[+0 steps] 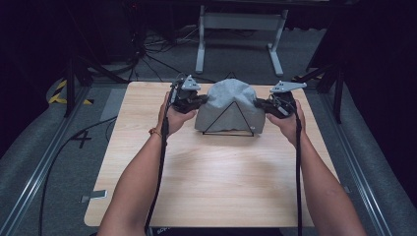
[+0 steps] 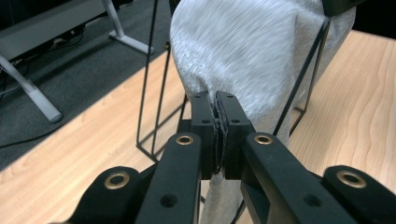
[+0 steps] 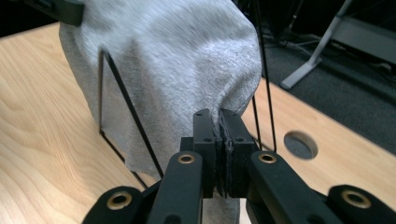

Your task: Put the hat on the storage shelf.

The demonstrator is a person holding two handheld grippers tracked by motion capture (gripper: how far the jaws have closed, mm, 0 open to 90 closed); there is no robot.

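The grey cloth (image 1: pixel 231 101) over a black wire frame (image 1: pixel 229 120) is blocking the table's (image 1: pixel 206 187) far middle; bare wood is lying open nearer the person.

Grey cloth (image 1: pixel 230 101) between two tongs

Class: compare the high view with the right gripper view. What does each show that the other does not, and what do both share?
High view alone: both forearms, the left gripper and right gripper at opposite sides of the grey cloth.

Right gripper view alone: the jaws pinching a cloth edge, and a round hole in the table.

Shared: cloth draped over the black wire frame.
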